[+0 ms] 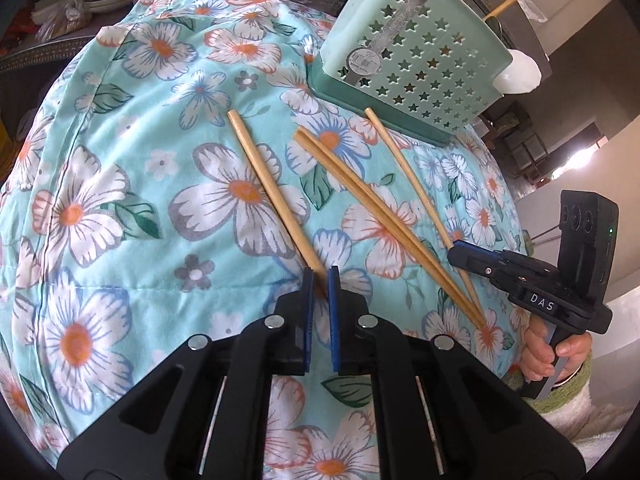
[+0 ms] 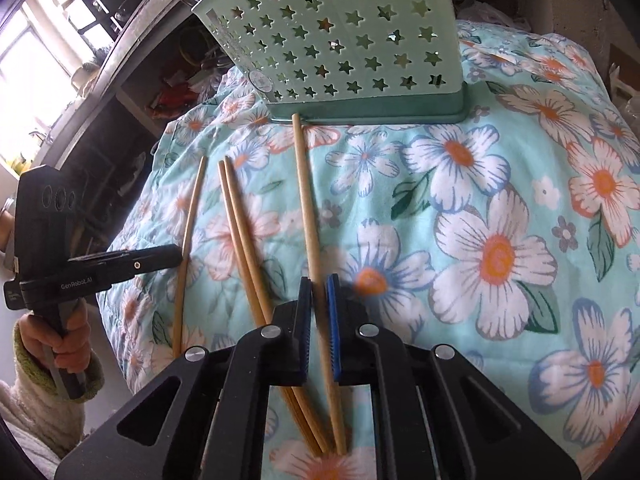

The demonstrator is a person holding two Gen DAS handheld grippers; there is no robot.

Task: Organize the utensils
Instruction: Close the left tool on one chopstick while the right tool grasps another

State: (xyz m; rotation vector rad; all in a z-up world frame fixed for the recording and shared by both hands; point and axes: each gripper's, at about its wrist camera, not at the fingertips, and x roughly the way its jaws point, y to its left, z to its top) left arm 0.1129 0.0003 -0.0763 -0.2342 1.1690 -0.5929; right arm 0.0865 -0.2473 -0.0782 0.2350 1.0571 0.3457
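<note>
Several wooden chopsticks lie on a floral cloth in front of a mint-green caddy (image 1: 420,60) (image 2: 340,40) with star-shaped holes. My left gripper (image 1: 321,280) (image 2: 176,254) is shut on the near end of the leftmost chopstick (image 1: 264,176) (image 2: 192,208). My right gripper (image 2: 319,284) (image 1: 456,250) is shut on the rightmost chopstick (image 2: 304,184) (image 1: 404,168), whose far tip touches the caddy's base. Between them a pair of chopsticks (image 1: 360,208) (image 2: 240,232) lies side by side, untouched. Two more chopstick ends (image 1: 500,6) stick out of the caddy's top.
The cloth (image 1: 120,200) (image 2: 500,220) covers a padded, rounded surface that drops off at its edges. A white lump (image 1: 518,74) sits behind the caddy. Cluttered shelves (image 2: 172,92) stand beyond the left edge. A person's hand (image 1: 540,354) in a green-cuffed sleeve holds each gripper handle.
</note>
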